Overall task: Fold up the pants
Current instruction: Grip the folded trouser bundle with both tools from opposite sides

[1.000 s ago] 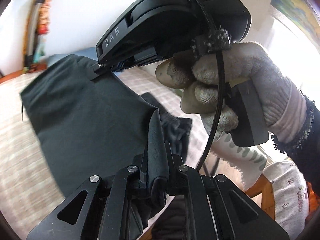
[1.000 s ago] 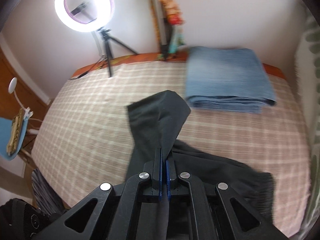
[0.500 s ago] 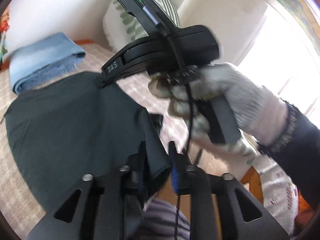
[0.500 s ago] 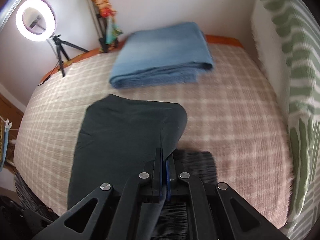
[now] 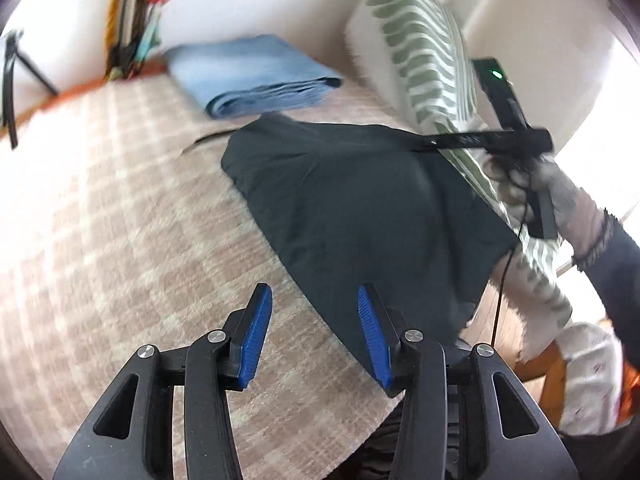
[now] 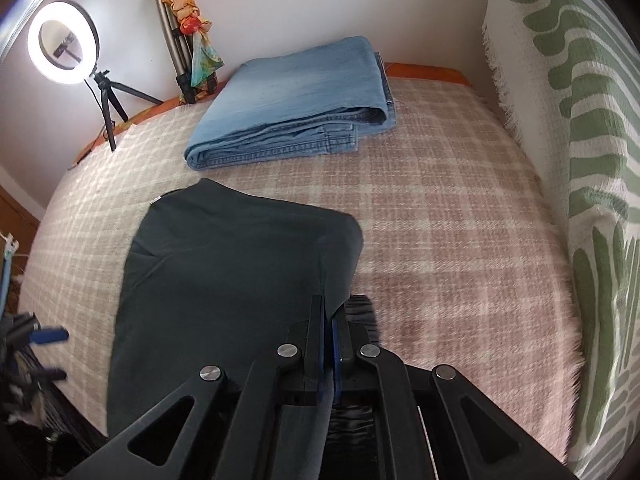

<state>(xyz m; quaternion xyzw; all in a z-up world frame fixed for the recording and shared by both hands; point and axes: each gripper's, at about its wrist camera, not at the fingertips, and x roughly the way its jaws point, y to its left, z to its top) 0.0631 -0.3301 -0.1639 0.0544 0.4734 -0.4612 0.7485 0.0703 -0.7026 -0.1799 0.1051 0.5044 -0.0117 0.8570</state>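
Both tongs differ: left tongs [image 5: 314,320] now empty (right tongs [image 6: 329,316] still pinching pants [image 6: 224,264]).

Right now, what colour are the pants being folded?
Dark charcoal, almost black, plain pants; clearest in the right wrist view.

A second ago the left gripper [image 5: 314,334] is clamped on a fold of the dark charcoal fabric pants [image 5: 360,204]; now its blue-padded fingers [image 5: 256,336] stand wide apart with nothing between them, hanging over the pink and cream checked bedspread [image 5: 120,220] just beside the cloth. The pants, bunched and lifted before, now lie spread in a broad flat panel [image 6: 224,276] across the bed. The right gripper [image 6: 329,320], close to the left camera earlier, has swung well away toward the green-striped cushion [image 5: 424,48].
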